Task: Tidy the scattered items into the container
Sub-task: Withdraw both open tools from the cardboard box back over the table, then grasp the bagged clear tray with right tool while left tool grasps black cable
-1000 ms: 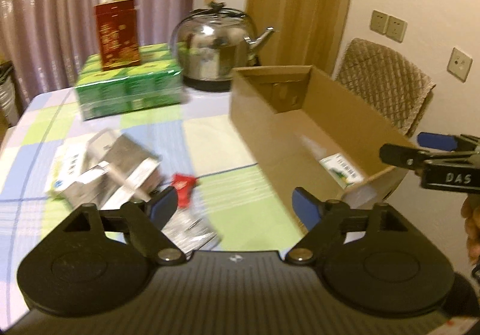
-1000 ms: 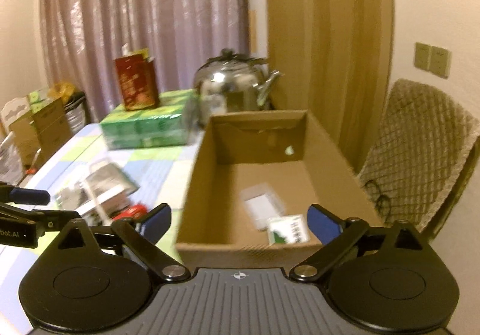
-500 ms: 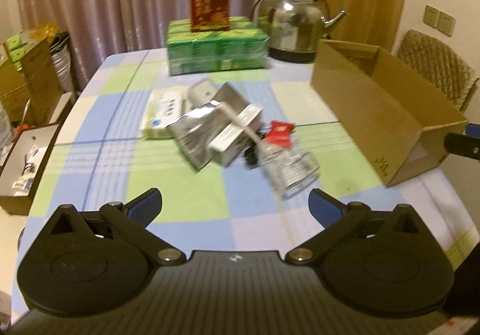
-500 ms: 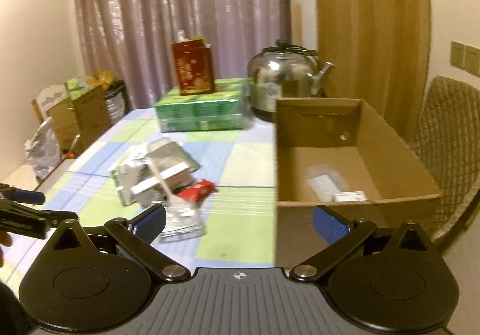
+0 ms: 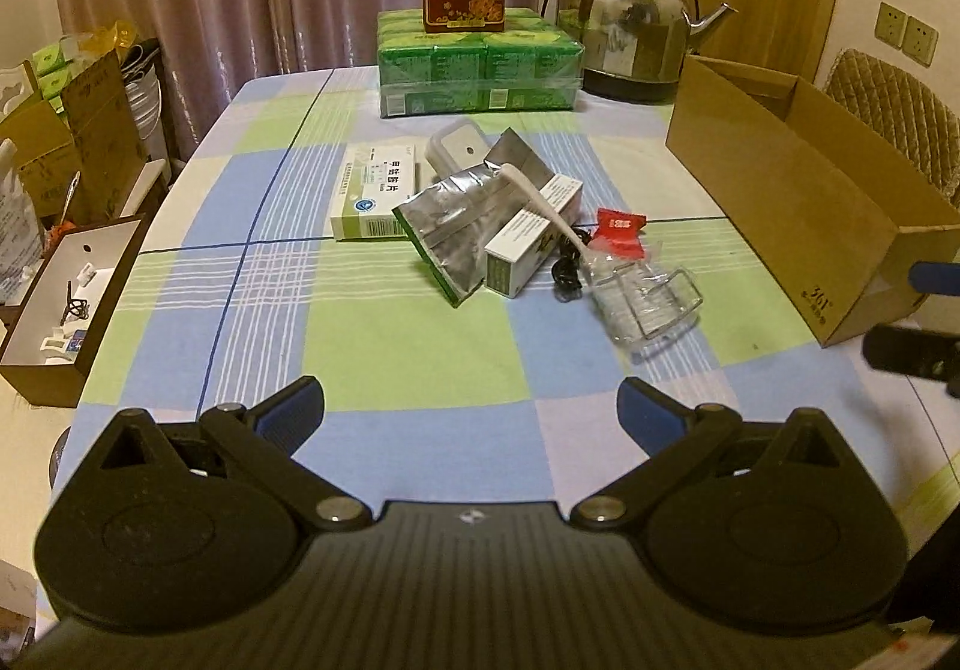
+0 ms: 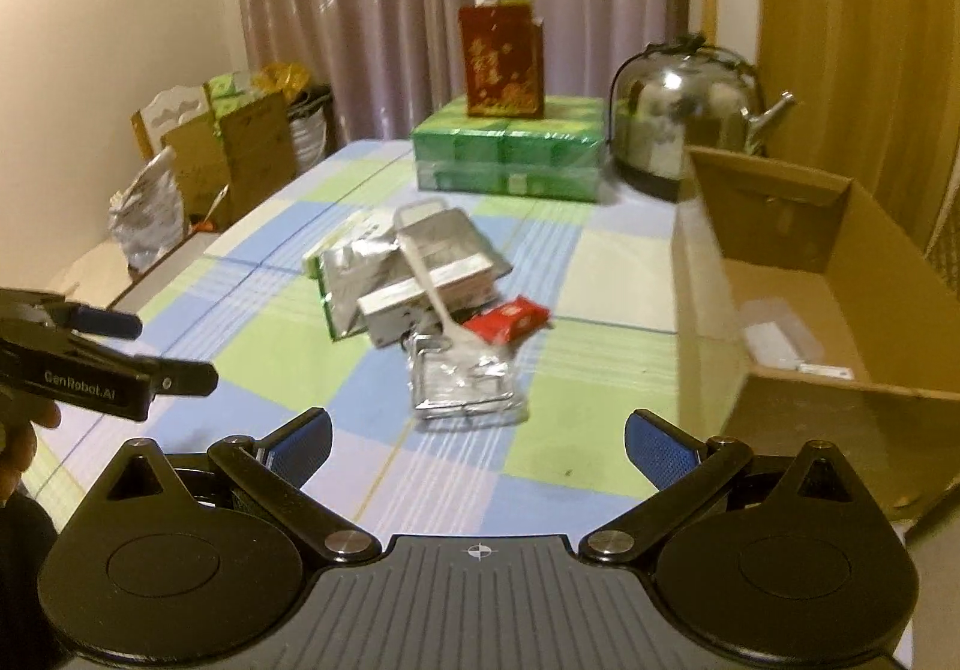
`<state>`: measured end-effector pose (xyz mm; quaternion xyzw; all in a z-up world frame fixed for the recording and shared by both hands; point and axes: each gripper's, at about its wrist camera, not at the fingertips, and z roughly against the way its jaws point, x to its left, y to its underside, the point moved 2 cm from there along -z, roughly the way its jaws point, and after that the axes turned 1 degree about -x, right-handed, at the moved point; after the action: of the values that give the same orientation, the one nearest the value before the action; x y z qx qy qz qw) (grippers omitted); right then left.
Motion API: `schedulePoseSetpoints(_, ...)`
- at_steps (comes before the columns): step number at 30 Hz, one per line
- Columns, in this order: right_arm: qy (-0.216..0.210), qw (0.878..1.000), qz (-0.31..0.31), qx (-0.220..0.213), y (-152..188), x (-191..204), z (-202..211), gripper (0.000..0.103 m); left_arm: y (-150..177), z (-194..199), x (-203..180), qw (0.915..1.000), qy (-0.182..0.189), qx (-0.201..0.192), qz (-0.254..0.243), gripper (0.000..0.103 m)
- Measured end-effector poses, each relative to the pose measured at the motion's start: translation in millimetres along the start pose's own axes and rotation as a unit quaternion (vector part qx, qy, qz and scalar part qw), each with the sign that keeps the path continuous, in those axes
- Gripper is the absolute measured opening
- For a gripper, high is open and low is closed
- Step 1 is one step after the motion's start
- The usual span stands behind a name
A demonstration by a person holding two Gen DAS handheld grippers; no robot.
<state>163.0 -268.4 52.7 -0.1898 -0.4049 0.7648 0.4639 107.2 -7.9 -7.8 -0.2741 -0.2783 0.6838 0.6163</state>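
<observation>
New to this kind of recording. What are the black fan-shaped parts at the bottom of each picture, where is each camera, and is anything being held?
No robot here: a person holds a two-finger gripper in each hand, with a fisheye camera on each looking along its fingers. The black parts are the gripper bodies. One picture is from the left gripper, the other from the right gripper; both are open and empty. On the checked tablecloth lies a pile: a white medicine box, a silver foil pouch, a red packet and a clear plastic container. The cardboard box at the right already has a few items inside.
</observation>
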Motion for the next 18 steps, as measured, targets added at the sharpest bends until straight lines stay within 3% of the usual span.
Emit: schedulePoseSetpoints(18, -0.015, 0.999, 0.011, 0.045, 2.0, -0.2, -92.1, 0.101, -8.3, -64.2, 20.3, 0.9990, 0.026, 0.017, -0.031, 0.101)
